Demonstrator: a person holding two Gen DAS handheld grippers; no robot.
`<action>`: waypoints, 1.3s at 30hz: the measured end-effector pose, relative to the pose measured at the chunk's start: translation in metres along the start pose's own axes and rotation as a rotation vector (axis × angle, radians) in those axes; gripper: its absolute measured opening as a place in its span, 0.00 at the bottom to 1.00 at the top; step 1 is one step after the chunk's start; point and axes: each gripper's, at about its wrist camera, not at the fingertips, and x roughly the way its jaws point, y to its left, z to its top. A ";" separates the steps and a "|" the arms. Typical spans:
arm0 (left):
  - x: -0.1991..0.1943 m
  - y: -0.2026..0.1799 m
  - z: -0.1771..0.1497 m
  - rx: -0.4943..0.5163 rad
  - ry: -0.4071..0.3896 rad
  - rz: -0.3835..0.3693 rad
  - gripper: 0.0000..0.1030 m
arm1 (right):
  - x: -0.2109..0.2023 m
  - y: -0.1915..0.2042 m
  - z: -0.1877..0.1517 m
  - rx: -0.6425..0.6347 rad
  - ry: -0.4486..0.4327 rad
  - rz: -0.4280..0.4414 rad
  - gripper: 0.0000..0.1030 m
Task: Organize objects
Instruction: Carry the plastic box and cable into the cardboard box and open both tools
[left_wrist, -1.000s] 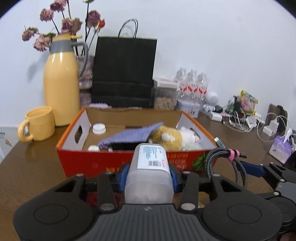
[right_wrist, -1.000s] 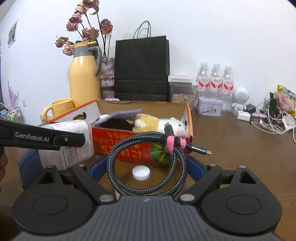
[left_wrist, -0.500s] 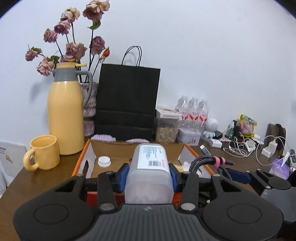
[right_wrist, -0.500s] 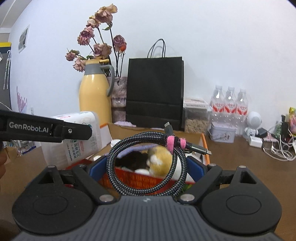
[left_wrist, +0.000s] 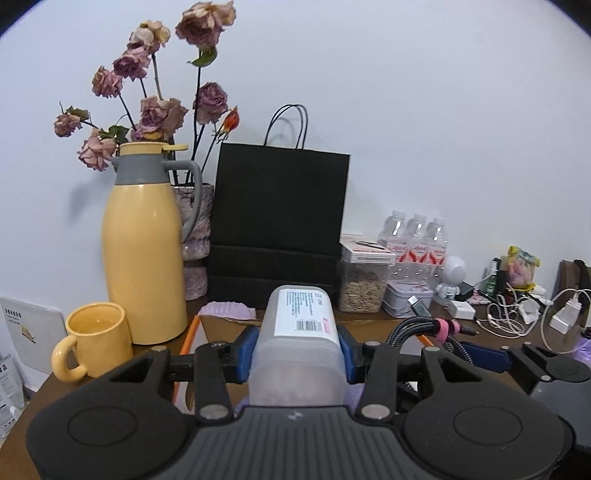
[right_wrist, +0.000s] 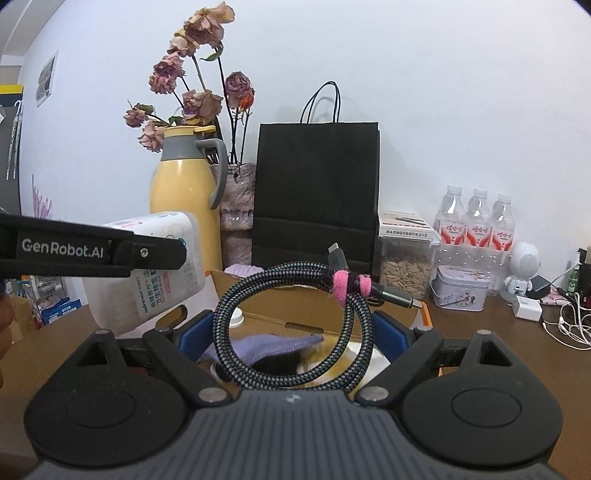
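Translucent cotton-swab jar (left_wrist: 299, 343) clamped in left gripper (left_wrist: 297, 350), coiled braided USB cable (right_wrist: 295, 325) in right gripper (right_wrist: 295, 334); lower both inside cardboard box (right_wrist: 388, 314) walls before releasing

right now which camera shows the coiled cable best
The right wrist view: the coiled cable fills the middle, whole loop and pink tie visible, held in the right gripper. The left wrist view shows only part of it at the right edge.
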 end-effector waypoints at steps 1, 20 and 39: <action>0.005 0.002 0.000 -0.001 0.003 0.004 0.42 | 0.005 -0.001 0.001 0.001 0.002 -0.001 0.88; 0.103 0.033 -0.005 0.002 0.094 0.054 0.42 | 0.082 -0.026 -0.008 0.041 0.127 -0.024 0.88; 0.092 0.023 -0.013 0.060 0.073 0.044 0.97 | 0.081 -0.024 -0.013 0.020 0.160 -0.025 1.00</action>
